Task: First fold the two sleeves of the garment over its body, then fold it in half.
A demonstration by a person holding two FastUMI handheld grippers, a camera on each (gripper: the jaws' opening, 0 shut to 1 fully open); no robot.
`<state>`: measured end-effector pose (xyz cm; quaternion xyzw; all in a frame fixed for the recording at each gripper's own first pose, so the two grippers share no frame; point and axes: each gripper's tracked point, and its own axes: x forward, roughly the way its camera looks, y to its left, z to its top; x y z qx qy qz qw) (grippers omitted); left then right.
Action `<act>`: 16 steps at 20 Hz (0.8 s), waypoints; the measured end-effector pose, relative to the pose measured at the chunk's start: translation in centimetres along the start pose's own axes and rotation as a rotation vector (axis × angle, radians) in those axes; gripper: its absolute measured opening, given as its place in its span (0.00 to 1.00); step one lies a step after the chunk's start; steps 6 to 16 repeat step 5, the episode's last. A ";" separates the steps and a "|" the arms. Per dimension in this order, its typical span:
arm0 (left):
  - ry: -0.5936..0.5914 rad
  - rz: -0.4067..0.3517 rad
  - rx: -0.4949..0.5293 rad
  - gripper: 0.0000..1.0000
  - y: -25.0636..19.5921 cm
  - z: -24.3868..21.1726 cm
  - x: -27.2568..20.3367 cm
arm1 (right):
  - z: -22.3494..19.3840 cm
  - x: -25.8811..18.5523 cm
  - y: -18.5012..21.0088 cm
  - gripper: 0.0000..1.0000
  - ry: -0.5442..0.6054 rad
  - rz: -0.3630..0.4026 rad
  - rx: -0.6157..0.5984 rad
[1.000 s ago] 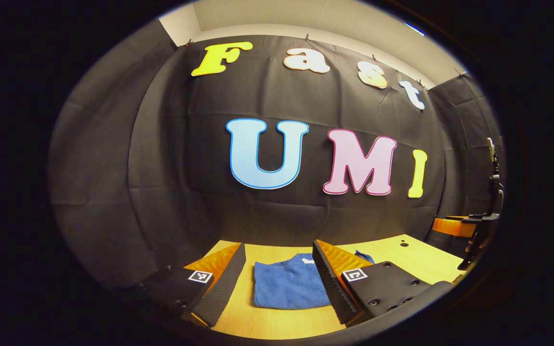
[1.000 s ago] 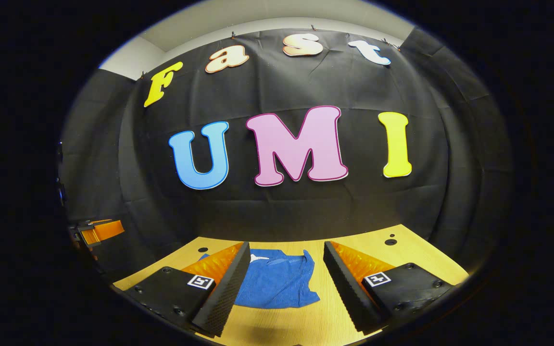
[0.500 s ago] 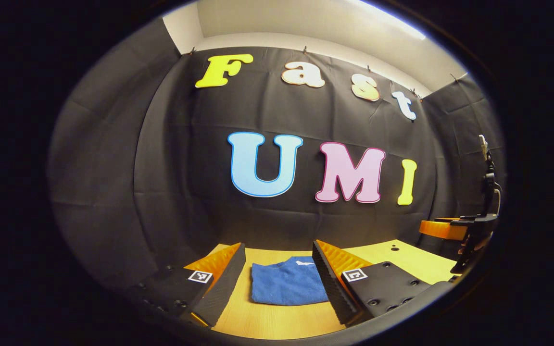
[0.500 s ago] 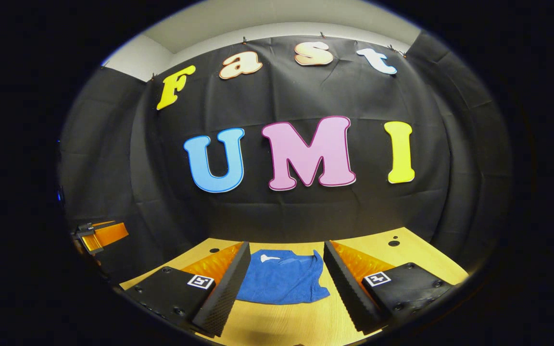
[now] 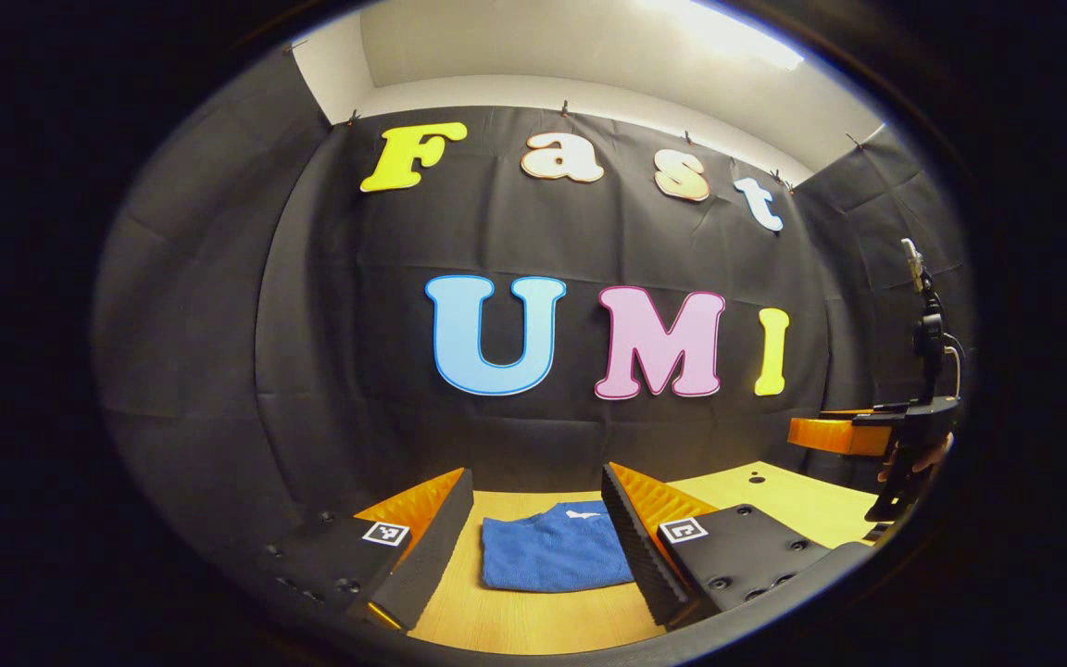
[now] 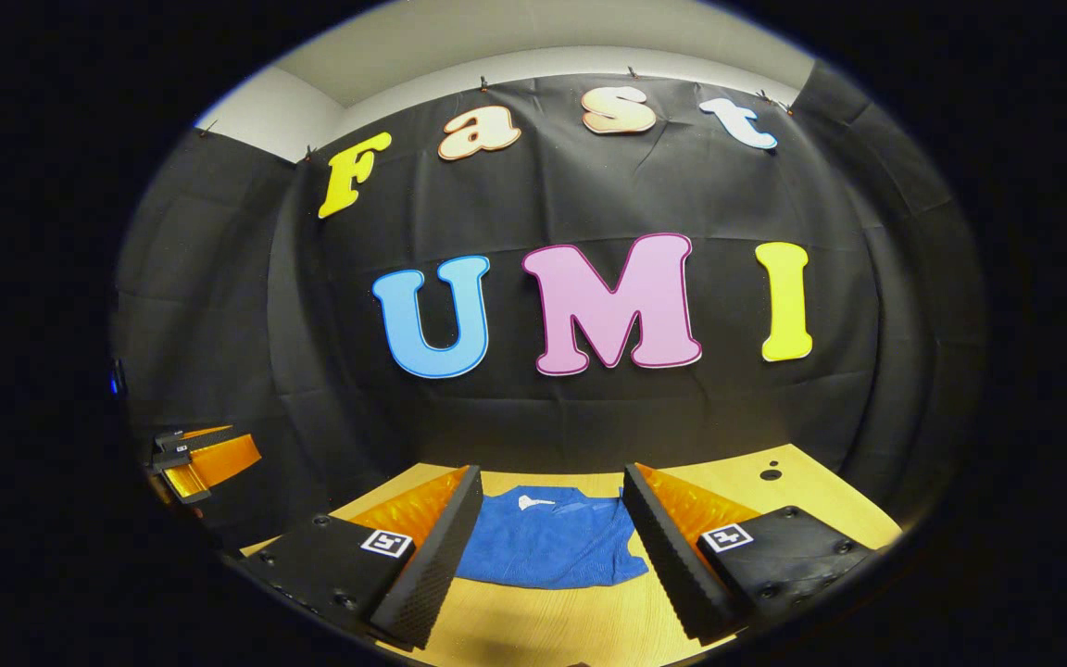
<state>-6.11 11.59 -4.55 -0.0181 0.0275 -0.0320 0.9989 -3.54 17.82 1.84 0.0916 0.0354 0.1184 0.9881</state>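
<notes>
Now the garment [image 5: 556, 554] lies flat on the bench [image 5: 533, 621] as a compact blue block, a small white mark at its far edge, sleeves tucked in. Over the last second it has slid lower and smaller between both tools' fingers as they drew back and tipped up. Left tool [image 5: 533, 542] and right tool [image 6: 552, 537] stand wide, holding nothing. I judge the folding done, hands retreating.

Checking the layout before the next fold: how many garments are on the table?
1: a blue garment lies on the wooden table, ahead of both open grippers. Its edges are partly hidden behind the fingers.
</notes>
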 end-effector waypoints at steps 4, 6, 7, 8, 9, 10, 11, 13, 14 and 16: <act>-0.009 -0.002 -0.009 0.80 0.2 0.3 -0.3 | 0.1 -0.5 0.1 0.97 -0.006 -0.006 0.000; -0.007 -0.002 -0.007 0.80 0.2 0.3 -0.4 | 0.1 -0.5 0.2 0.97 -0.005 -0.008 -0.001; -0.007 -0.002 -0.007 0.80 0.2 0.3 -0.4 | 0.1 -0.5 0.2 0.97 -0.005 -0.008 -0.001; -0.007 -0.002 -0.007 0.80 0.2 0.3 -0.4 | 0.1 -0.5 0.2 0.97 -0.005 -0.008 -0.001; -0.007 -0.002 -0.007 0.80 0.2 0.3 -0.4 | 0.1 -0.5 0.2 0.97 -0.005 -0.008 -0.001; -0.007 -0.002 -0.007 0.80 0.2 0.3 -0.4 | 0.1 -0.5 0.2 0.97 -0.005 -0.008 -0.001; -0.007 -0.002 -0.007 0.80 0.2 0.3 -0.4 | 0.1 -0.5 0.2 0.97 -0.005 -0.008 -0.001; -0.007 -0.002 -0.007 0.80 0.2 0.3 -0.4 | 0.1 -0.5 0.2 0.97 -0.005 -0.008 -0.001; -0.007 -0.002 -0.007 0.80 0.2 0.3 -0.4 | 0.1 -0.5 0.2 0.97 -0.005 -0.008 -0.001; -0.007 -0.002 -0.007 0.80 0.2 0.3 -0.4 | 0.1 -0.5 0.2 0.97 -0.005 -0.008 -0.001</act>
